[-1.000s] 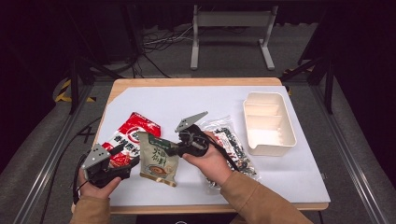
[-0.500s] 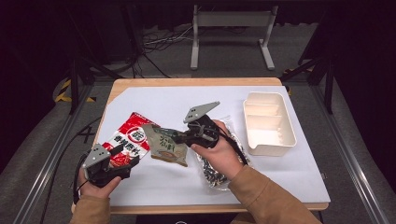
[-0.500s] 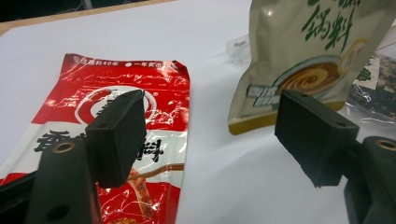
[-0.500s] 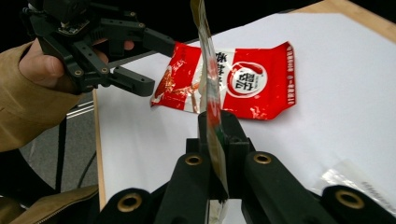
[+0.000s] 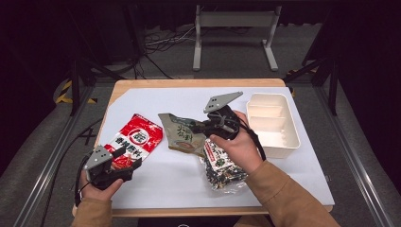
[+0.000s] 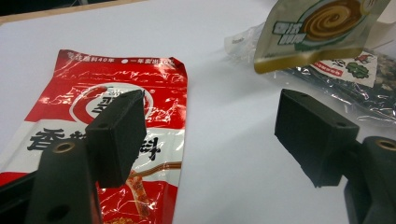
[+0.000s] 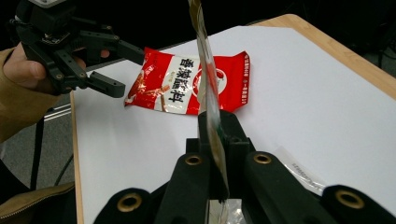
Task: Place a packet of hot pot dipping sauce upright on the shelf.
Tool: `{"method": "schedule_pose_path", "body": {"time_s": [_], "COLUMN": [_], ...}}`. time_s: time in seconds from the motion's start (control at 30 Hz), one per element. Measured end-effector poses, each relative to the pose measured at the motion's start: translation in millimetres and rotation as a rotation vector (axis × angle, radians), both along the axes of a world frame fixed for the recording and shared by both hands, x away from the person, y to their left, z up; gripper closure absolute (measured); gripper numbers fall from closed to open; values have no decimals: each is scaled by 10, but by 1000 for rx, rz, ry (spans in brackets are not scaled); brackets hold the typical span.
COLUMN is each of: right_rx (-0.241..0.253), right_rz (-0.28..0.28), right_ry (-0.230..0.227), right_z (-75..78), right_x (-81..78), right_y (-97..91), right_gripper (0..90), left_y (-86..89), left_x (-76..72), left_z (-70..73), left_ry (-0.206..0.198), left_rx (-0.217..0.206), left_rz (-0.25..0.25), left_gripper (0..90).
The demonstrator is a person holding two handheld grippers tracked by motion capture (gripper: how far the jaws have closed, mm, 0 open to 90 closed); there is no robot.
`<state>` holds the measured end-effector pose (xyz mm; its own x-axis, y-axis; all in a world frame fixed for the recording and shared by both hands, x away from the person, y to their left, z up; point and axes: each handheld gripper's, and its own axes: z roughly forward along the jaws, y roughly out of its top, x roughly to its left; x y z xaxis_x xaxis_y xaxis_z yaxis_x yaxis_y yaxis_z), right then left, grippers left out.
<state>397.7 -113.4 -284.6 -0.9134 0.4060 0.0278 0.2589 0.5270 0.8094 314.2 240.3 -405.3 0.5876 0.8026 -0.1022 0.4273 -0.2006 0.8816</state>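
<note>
High view: the white-topped table (image 5: 156,189) carries everything, and the order of things on it suggests a packing job. The white compartment tray (image 5: 283,142) sits at the person's right with nothing in it, near enough for a carried packet to be dropped in. The red snack packet (image 5: 137,139) lies flat on the left, just ahead of the left gripper (image 5: 124,166), whose jaws stand wide with nothing between them — probably waiting its turn, since that packet lies straight in front of its pads (image 6: 116,135). The clear bag of dark seaweed snacks (image 5: 220,163) lies flat below the right hand, partly under the wrist. The green-and-tan packet (image 5: 182,135) is the thing in hand: it hangs lifted off the table, between the red packet and the tray, pinched by one edge. In the right gripper view the right gripper (image 7: 215,140) has its jaws clamped tight on that thin edge, so the packet stands edge-on — a grip that likely keeps the limp foil from folding.
</note>
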Motion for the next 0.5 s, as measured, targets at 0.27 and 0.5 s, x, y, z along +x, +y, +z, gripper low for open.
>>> {"method": "schedule_pose_path", "body": {"time_s": [0.27, 0.5], "right_rx": [-7, -11], "right_rz": [-2, -23], "right_ry": [-30, -48], "right_z": [93, 168], "right_x": [41, 87], "right_y": [-154, -308], "right_gripper": [892, 892], "left_y": [0, -5], "left_x": [11, 26], "left_z": [-8, -18], "left_ry": [3, 6], "left_rx": [-4, -5], "left_rz": [-9, -23], "left_gripper": [244, 224]}}
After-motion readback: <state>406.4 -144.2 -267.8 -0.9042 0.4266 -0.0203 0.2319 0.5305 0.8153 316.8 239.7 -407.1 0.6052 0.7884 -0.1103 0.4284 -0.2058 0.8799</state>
